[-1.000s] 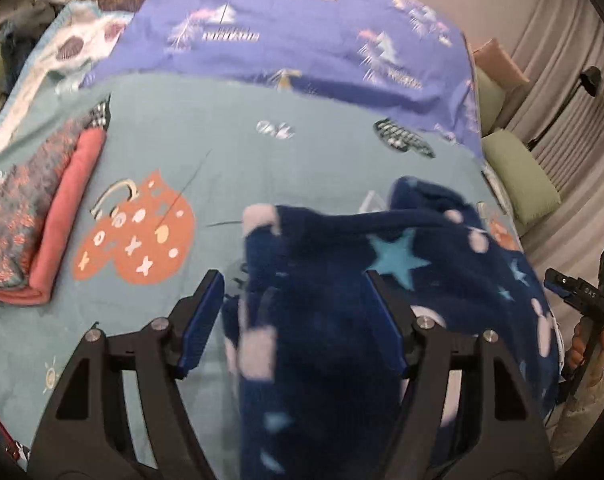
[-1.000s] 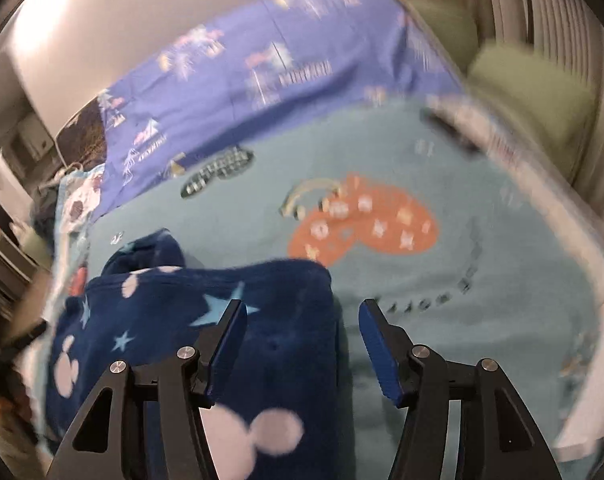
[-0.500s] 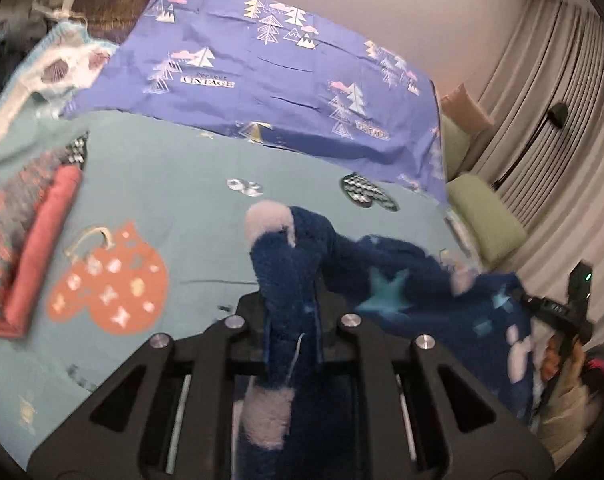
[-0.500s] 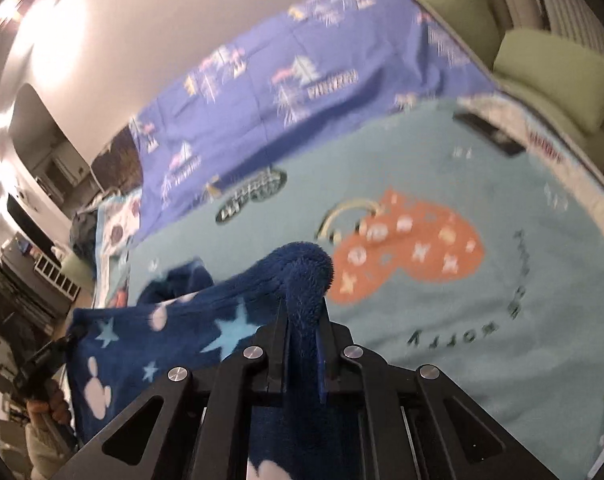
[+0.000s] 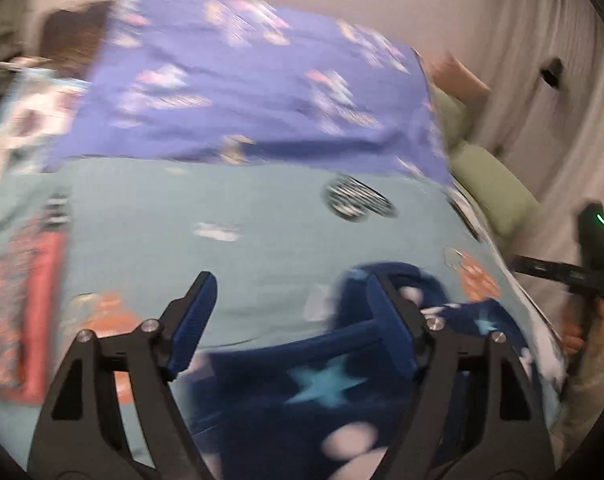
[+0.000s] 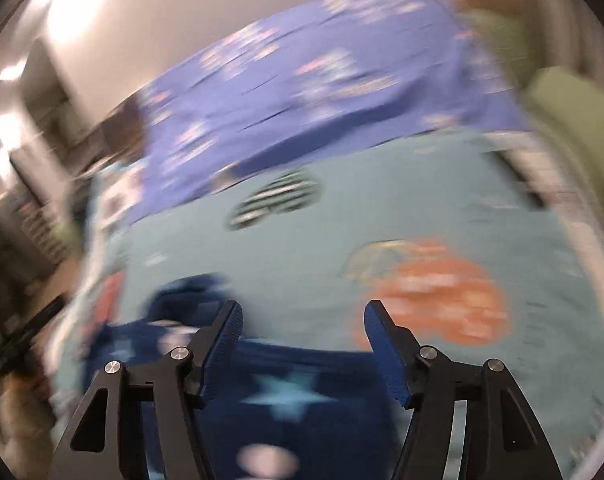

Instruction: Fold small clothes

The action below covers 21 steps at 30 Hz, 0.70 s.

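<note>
Jaws of the left gripper (image 5: 290, 320) and right gripper (image 6: 302, 340) have just been opening and stand wide, gripping nothing, apparently to drop the navy star garment (image 5: 325, 384) folded at lower frame on the teal bedspread (image 5: 242, 208); only the left view shows folded red clothes (image 5: 42, 312) at left edge.

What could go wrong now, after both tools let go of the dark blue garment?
1. The left tool and right tool have just opened; the garment lies under them, so a finger may catch the fleece and undo the fold.
2. Both views are blurred, so whether the fold lies flat cannot be judged.
</note>
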Motion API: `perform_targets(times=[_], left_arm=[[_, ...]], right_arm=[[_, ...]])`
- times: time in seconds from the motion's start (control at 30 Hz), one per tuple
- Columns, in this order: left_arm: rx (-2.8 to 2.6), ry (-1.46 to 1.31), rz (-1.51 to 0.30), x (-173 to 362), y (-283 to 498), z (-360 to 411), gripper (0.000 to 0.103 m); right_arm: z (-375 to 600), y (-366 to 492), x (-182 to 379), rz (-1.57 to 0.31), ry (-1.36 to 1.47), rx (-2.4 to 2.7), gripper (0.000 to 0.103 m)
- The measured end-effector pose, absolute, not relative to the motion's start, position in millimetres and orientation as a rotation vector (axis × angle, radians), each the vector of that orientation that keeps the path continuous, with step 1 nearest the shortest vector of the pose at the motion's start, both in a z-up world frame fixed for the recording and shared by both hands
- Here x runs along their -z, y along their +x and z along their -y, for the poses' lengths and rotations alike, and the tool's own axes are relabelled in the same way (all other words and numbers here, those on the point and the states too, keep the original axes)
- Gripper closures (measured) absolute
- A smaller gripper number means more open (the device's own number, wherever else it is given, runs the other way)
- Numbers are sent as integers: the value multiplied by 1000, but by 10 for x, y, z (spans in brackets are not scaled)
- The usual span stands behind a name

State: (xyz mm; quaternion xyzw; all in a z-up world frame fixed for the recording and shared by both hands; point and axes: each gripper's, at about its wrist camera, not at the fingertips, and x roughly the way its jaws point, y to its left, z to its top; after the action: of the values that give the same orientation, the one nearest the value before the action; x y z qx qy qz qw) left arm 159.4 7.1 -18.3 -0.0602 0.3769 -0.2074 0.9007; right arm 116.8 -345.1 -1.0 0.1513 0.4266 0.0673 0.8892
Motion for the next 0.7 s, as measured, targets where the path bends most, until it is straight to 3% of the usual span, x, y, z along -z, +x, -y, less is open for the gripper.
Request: perform_targets(times=[0.23, 0.27, 0.3, 0.33, 0.37, 0.5, 0.6, 0.7], left_arm=[[527, -26, -1063, 889, 2115, 767, 25], [542, -1, -1084, 968, 2137, 833, 35], [560, 11, -1096, 1004, 2123, 877, 70], [596, 6, -1122, 1050, 2128, 896, 85], [611, -27, -1125, 1066, 2129, 850, 85], [661, -253, -1078, 1112, 2265, 426, 88], [654, -523, -1160, 1486, 2435, 82, 88], [687, -424, -1092, 1262, 2332, 202, 85]], right_arm=[[2745, 2080, 585, -1094, 260, -259, 38], [2685, 2153, 666, -1111, 244, -257, 40], [2640, 2197, 742, -1122, 253, -250, 46], [2659, 2239, 803, -1126, 292, -248, 72], [2693, 2256, 886, -1136, 374, -271, 97], [2922, 2218, 1055, -1108, 603, -362, 97], [3456, 2253, 1378, -1092, 903, -359, 102], [3735, 2244, 1573, -1100, 926, -233, 102]])
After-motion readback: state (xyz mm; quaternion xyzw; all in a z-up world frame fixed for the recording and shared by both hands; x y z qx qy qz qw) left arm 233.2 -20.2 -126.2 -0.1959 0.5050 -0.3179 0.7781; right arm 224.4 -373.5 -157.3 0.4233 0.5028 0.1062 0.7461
